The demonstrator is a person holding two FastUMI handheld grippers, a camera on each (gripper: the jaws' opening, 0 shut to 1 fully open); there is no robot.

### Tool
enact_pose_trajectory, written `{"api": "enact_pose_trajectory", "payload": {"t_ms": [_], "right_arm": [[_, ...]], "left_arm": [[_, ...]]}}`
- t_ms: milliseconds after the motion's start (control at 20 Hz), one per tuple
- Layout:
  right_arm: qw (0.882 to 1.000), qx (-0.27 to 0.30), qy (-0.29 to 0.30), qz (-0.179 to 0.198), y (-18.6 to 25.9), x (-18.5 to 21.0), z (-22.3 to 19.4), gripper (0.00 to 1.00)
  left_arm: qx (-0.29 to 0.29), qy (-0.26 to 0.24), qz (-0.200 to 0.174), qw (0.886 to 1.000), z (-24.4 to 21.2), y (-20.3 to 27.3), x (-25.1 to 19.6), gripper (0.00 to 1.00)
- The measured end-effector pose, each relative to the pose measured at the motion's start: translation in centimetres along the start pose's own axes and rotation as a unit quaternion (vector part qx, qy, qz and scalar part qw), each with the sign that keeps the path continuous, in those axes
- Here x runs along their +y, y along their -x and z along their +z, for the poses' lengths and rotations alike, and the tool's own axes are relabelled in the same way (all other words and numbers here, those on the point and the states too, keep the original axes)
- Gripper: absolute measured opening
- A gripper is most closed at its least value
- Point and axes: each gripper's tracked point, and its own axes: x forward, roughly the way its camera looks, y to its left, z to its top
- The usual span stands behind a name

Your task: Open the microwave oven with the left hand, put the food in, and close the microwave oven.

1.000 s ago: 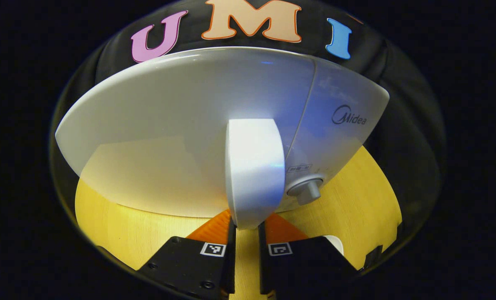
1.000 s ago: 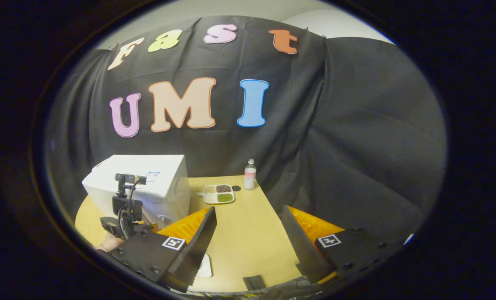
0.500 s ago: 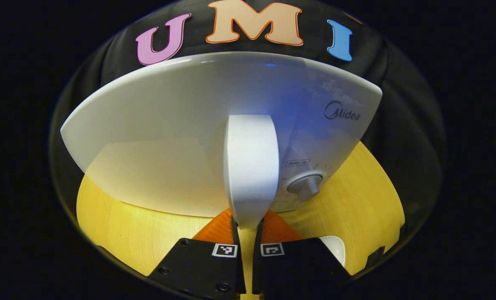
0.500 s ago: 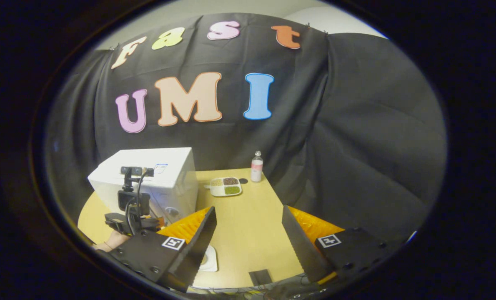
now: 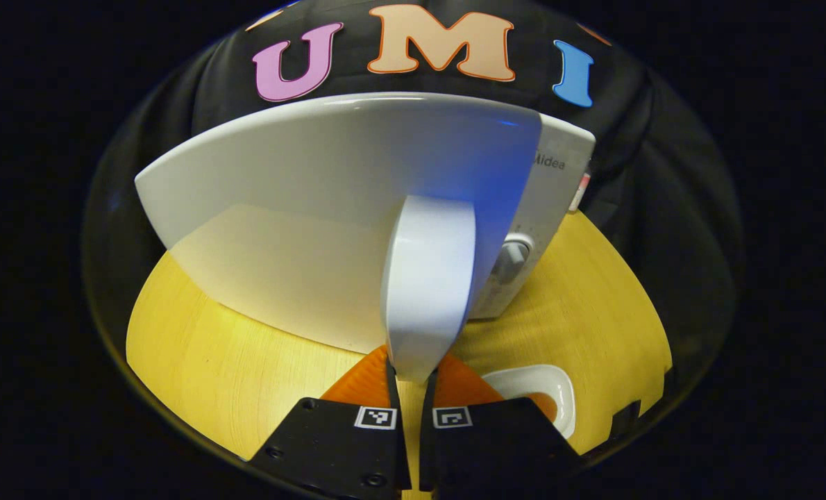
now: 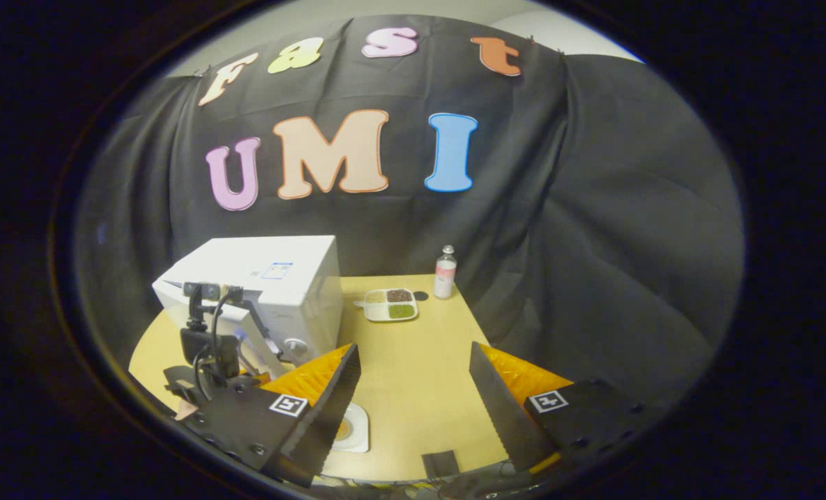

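White plastic, the door handle (image 5: 423, 298) was clamped between the fingers of the left gripper (image 5: 409, 378); the microwave (image 6: 274, 292) door (image 5: 330, 208) was swung ajar. The right gripper (image 6: 413, 389) was held wide apart above the table (image 6: 413, 361), the food dish (image 6: 352, 429) below it.

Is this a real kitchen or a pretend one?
Probably a pretend one: a test booth. A black cloth hangs as its wall, and a microwave stands on a bare wooden table with a divided tray and a bottle.
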Motion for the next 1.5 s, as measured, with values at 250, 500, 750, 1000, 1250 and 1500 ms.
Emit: {"api": "enact_pose_trajectory", "payload": {"t_ms": [250,500,750,1000,1250,1500], "right_arm": [[0.999,0.0,0.012,0.045,-0.9,2.8,-0.2,0.99],[0.997,0.004,0.017,0.077,-1.0,4.5,-1.0,0.99],[0.995,0.002,0.025,0.093,-0.8,5.5,-1.1,0.99],[0.995,0.003,0.027,0.1,-0.7,6.1,-1.7,0.99],[0.994,0.017,0.025,0.105,-0.8,6.9,-3.4,0.99],[0.992,0.042,0.032,0.111,-0.8,8.3,-5.8,0.99]], "left_arm": [[0.007,-0.023,-0.001,1.0,-1.9,1.9,1.0,0.12],[0.004,0.022,-0.009,1.0,-3.2,4.0,2.3,0.24],[-0.017,0.019,0.014,1.0,-4.0,6.4,6.2,0.72],[-0.014,0.035,0.025,0.999,-6.2,10.0,9.3,0.96],[-0.018,0.066,0.065,0.996,-7.9,13.1,13.0,0.96],[-0.021,0.111,0.096,0.989,-9.5,15.9,16.8,0.96]]}}
